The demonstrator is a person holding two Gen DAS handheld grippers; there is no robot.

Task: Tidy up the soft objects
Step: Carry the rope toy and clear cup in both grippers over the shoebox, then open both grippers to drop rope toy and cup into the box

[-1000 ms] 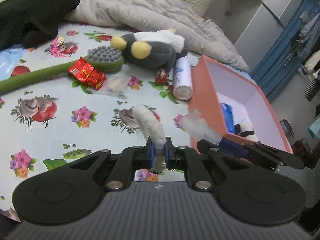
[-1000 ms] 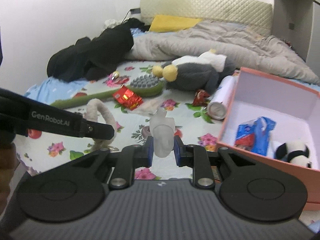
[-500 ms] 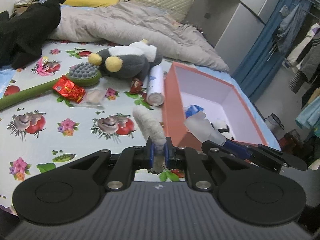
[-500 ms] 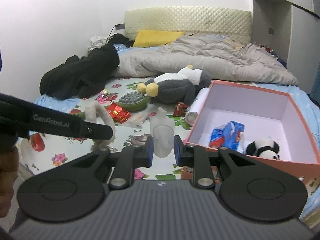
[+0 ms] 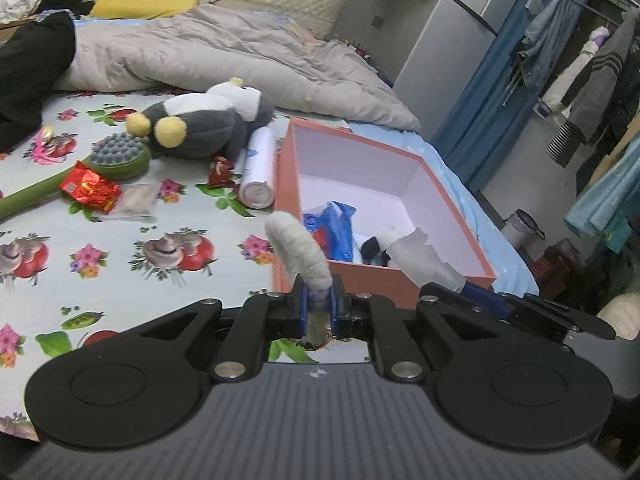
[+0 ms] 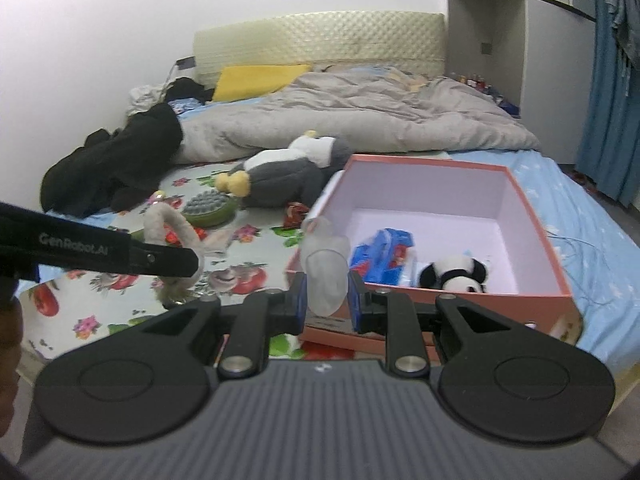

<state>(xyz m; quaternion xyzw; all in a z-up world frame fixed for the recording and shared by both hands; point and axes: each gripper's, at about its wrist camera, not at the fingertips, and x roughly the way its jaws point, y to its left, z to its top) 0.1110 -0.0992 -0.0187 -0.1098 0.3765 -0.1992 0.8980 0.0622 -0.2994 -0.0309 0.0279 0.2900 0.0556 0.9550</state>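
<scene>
Left wrist: fuzzy white band (image 5: 298,250) between left tool (image 5: 318,306) pads (pinched).

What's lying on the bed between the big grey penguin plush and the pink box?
A white cylindrical bottle lies on its side between the penguin plush and the pink box, with a small red wrapper beside it. The left wrist view shows it.

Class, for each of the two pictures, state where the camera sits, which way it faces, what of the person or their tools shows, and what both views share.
Left wrist: sits behind the left tool, shut on a fuzzy white band, facing the bed and the salmon box; the right tool shows at right.
Right wrist: sits behind the right tool, shut on a translucent soft piece, facing the headboard; the left tool enters at left.
Shared: box, grey plush toy, green brush.
</scene>
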